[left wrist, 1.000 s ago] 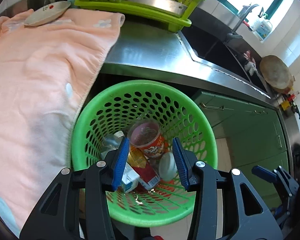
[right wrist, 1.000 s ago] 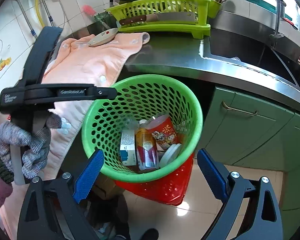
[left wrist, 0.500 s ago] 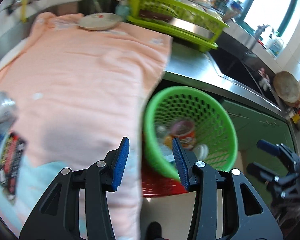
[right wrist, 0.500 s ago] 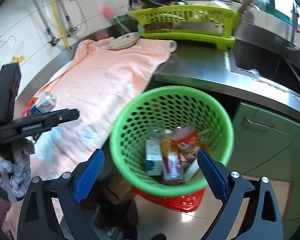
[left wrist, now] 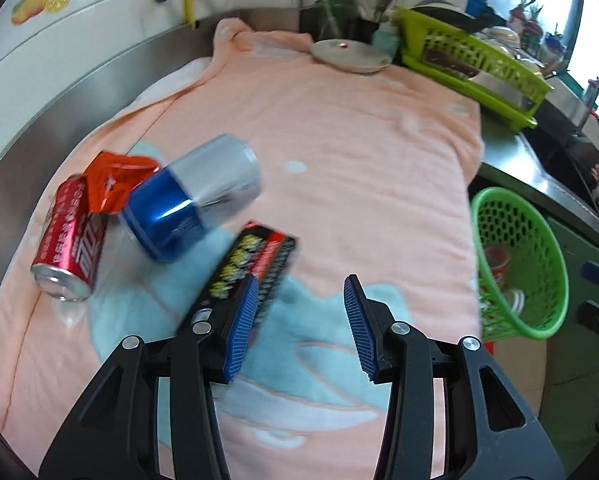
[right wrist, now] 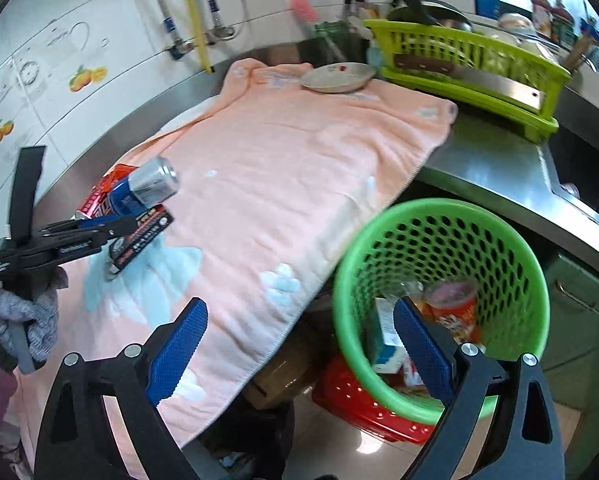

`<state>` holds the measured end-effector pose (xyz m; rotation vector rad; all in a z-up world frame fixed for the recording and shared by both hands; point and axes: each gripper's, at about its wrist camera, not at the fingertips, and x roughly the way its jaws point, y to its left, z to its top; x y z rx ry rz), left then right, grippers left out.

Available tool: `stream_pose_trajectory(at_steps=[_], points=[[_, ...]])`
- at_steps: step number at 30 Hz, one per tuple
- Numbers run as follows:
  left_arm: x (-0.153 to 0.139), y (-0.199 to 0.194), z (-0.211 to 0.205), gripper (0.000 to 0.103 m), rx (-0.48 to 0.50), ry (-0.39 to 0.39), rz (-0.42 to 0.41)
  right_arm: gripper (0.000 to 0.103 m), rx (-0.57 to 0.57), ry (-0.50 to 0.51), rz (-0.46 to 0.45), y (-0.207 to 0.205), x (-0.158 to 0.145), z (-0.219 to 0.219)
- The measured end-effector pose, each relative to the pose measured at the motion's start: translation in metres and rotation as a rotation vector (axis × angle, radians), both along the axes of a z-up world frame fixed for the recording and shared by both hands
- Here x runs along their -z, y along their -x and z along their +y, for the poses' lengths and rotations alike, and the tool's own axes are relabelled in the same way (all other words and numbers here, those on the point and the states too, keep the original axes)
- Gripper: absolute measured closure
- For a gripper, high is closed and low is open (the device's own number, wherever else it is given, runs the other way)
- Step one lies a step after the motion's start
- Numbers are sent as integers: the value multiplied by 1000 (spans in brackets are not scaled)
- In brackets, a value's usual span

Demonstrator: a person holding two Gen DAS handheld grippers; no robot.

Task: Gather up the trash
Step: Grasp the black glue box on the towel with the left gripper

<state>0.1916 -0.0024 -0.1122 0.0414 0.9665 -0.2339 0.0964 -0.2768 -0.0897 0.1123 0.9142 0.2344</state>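
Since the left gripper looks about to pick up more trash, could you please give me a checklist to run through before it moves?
1. Left gripper open and empty: ok.
2. Trash left on the towel: ok; blue can, red can, red wrapper and black box remain.
3. Nearest target: black box, just past the left finger: ok.
4. Box centred between fingers: not ok; it sits to the left.
5. Bin has room: ok.
6. Right gripper open, over the bin edge: ok.

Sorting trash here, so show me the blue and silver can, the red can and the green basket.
blue and silver can (left wrist: 191, 196), left wrist view, its side.
red can (left wrist: 69, 236), left wrist view, its side.
green basket (right wrist: 439, 210), right wrist view, far rim.
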Motion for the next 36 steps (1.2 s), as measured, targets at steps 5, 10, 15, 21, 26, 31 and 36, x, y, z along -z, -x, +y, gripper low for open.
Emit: stream_pose_trajectory(at_steps=[5, 10, 15, 21, 26, 31, 36], points=[[20, -11, 24, 58, -10, -33, 42, 12, -21, 0, 6, -6, 0, 20], [30, -17, 33, 52, 1, -29, 45, 12, -36, 12, 11, -11, 0, 34], [31, -24, 27, 52, 29, -38, 42, 12, -56, 29, 13, -17, -1, 44], [31, -24, 27, 51, 37, -52, 41, 12, -70, 35, 5, -23, -3, 50], [36, -26, 29, 50, 46, -60, 55, 12, -75, 28, 8, -26, -2, 50], [38, -26, 26, 50, 63, -80, 54, 12, -85, 26, 13, -28, 1, 51], [41, -26, 21, 50, 75, -108, 46, 12, -101, 37, 17, -32, 2, 53]])
